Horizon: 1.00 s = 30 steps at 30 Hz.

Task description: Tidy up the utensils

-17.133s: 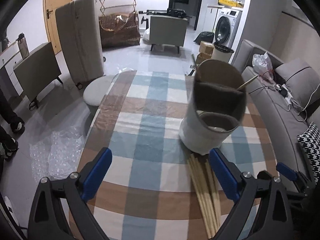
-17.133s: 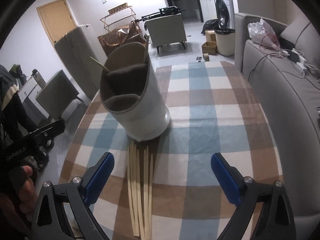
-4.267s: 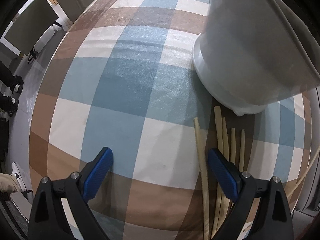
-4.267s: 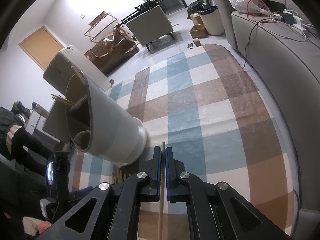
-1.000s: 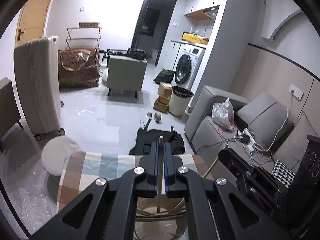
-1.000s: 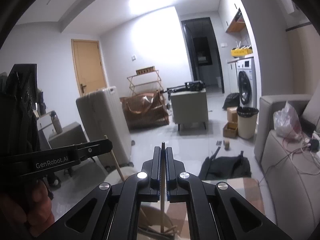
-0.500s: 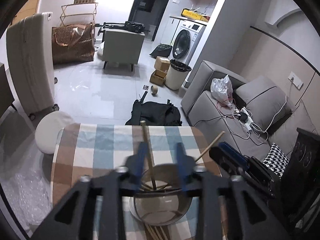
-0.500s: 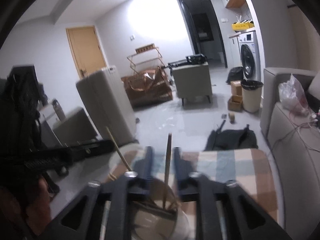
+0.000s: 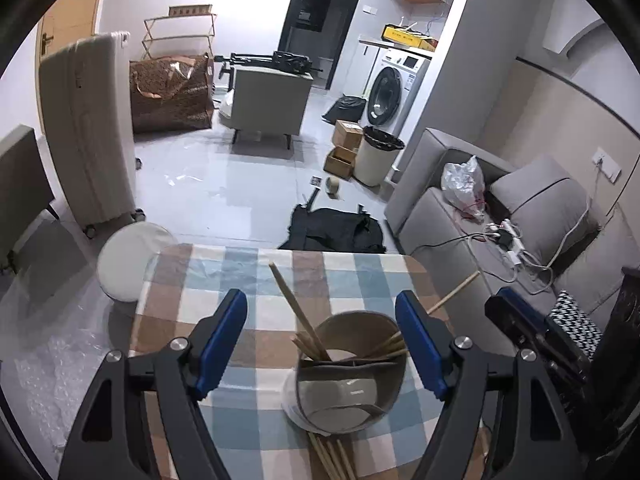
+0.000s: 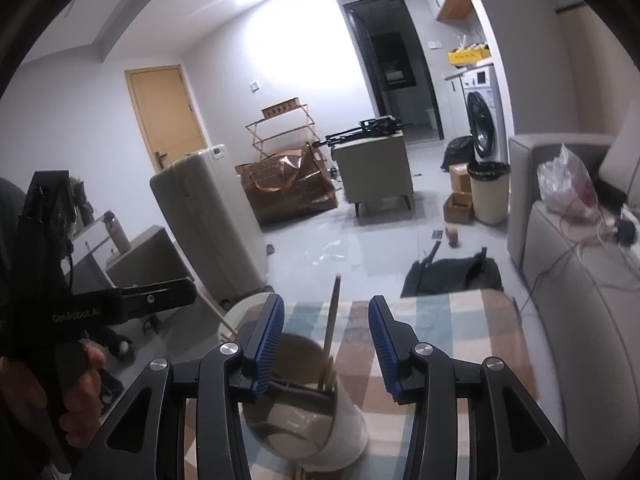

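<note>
Left wrist view, your left gripper (image 9: 322,336): jaws spreading apart, blue pads clear of everything, nothing pinched.
Left wrist view, holder (image 9: 346,372): white divided holder on the checked tablecloth (image 9: 240,284), right below your gripper.
Left wrist view, chopsticks (image 9: 298,312): several leaning in the holder's far compartment; loose chopsticks (image 9: 330,456) lie on the cloth at its base.
Right wrist view, your right gripper (image 10: 326,336): jaws easing open, a chopstick (image 10: 332,320) stands between the pads, touching neither.
Right wrist view, that chopstick: its lower end sits inside the holder (image 10: 320,420).
</note>
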### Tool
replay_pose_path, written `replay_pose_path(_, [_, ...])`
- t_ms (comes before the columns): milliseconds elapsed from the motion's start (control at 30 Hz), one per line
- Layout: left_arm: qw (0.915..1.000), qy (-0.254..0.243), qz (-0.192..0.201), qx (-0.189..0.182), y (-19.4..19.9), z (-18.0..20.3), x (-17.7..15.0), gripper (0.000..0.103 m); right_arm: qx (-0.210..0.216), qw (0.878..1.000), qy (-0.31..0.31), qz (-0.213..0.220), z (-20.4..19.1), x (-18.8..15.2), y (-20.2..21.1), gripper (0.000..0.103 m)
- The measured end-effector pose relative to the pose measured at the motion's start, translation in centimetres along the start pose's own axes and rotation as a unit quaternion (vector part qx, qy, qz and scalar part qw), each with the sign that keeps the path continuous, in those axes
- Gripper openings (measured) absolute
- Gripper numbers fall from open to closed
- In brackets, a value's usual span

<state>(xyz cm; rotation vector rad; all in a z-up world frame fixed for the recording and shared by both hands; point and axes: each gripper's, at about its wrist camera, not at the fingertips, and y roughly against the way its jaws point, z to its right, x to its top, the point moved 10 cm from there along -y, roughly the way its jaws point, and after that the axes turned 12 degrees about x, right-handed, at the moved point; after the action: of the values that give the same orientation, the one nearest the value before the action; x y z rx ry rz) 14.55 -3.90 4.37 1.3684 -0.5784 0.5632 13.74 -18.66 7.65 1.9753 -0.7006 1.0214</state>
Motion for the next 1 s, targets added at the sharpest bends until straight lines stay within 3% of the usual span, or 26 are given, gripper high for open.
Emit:
replay_pose_path(133, [0.9993,0.015,0.0,0.035,-1.5,-1.6,0.9,0.072,-0.008,1.0,-0.013,-0.017,1.0,0.6,-2.0,0.043])
replay_pose_path(200, [0.9987,0.03,-0.017,0.038,-2.9,-2.3,0.9,0.072,0.001,0.999,-0.041,-0.031,1.9,0.6,-3.5,0.026])
replay_pose_path(233, [0.9984,0.033,-0.029,0.036,-3.5,-2.4,0.6,0.072,0.006,0.998,-0.052,-0.038,2.2,0.5,-4.1,0.006])
replay_pose_path(300, [0.9976,0.044,-0.049,0.021,-5.1,-2.4,0.3,0.065,0.017,0.997,-0.064,-0.046,2.3,0.4,-5.0,0.004])
replay_pose_path(333, [0.9972,0.045,-0.057,0.016,-5.5,-2.2,0.1,0.047,0.033,0.996,-0.064,-0.043,1.8,0.5,-5.2,0.004])
replay_pose_path(367, [0.996,0.049,-0.075,0.002,-6.0,-1.9,-0.3,0.022,0.04,0.997,-0.055,-0.042,1.4,0.6,-5.2,0.004])
replay_pose_path(433, [0.9925,0.062,-0.101,-0.029,-6.9,-1.3,-0.9,0.005,0.036,0.998,-0.018,-0.044,0.3,0.7,-5.4,0.004])
replay_pose_path(467, [0.9924,0.063,-0.098,-0.04,-6.7,-1.0,-0.9,0.002,0.041,0.998,-0.004,-0.042,-0.3,0.8,-5.4,0.004])
replay_pose_path(600, [0.9945,0.032,-0.074,-0.066,-4.7,0.9,-0.2,0.001,0.047,0.998,0.036,-0.032,-1.9,1.3,-5.2,0.003])
replay_pose_path(800, [0.9957,-0.065,-0.039,-0.053,-2.4,2.9,1.2,0.001,0.032,0.995,0.091,-0.008,-3.1,2.5,-3.7,0.003])
replay_pose_path(867, [0.9932,-0.098,-0.041,-0.047,-2.5,3.3,0.7,0.001,0.027,0.994,0.102,-0.017,-3.1,2.2,-3.9,0.003])
replay_pose_path(1000, [0.9914,-0.103,-0.061,-0.053,-4.0,3.0,-0.8,0.001,0.023,0.994,0.094,-0.055,-2.2,-0.2,-5.8,0.003])
